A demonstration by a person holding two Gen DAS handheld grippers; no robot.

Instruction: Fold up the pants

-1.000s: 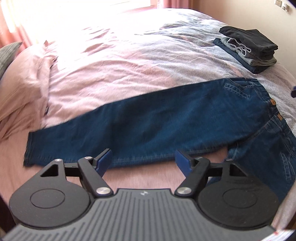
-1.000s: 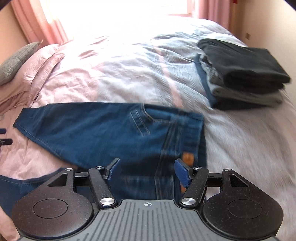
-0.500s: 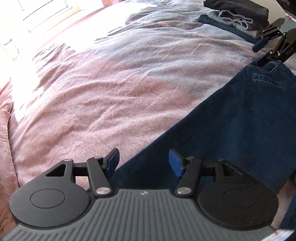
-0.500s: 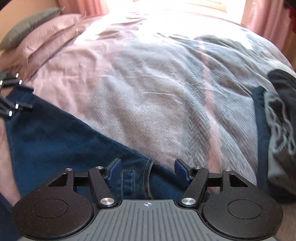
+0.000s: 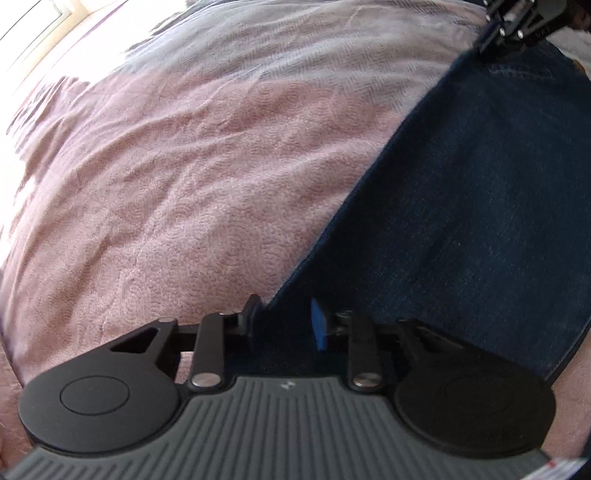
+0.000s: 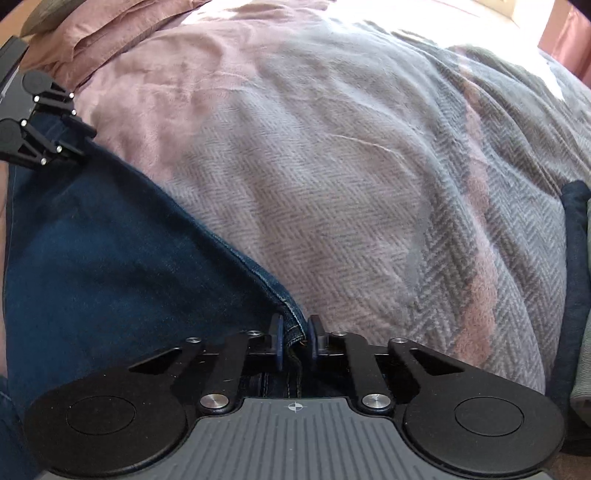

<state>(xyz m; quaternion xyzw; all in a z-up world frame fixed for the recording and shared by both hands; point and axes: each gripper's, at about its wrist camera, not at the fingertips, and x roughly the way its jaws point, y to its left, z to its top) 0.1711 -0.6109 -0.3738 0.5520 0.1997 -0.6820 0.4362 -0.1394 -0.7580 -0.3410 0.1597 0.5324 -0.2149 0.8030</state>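
Two grippers work one pair of jeans (image 6: 110, 240) spread on the bedspread (image 6: 369, 166). Our right gripper (image 6: 295, 338) is clamped tight on the seamed denim edge at 6 o'clock of its view. Our left gripper (image 5: 284, 321) is closing, with the jeans' edge between its pads, which don't look fully pressed yet. If we lift before that bite sets, the left side could slip and the fold skew. We count two grippers, one pair of jeans, one stack of folded clothes (image 6: 576, 277) at 3 o'clock, one pillow (image 6: 110, 29).
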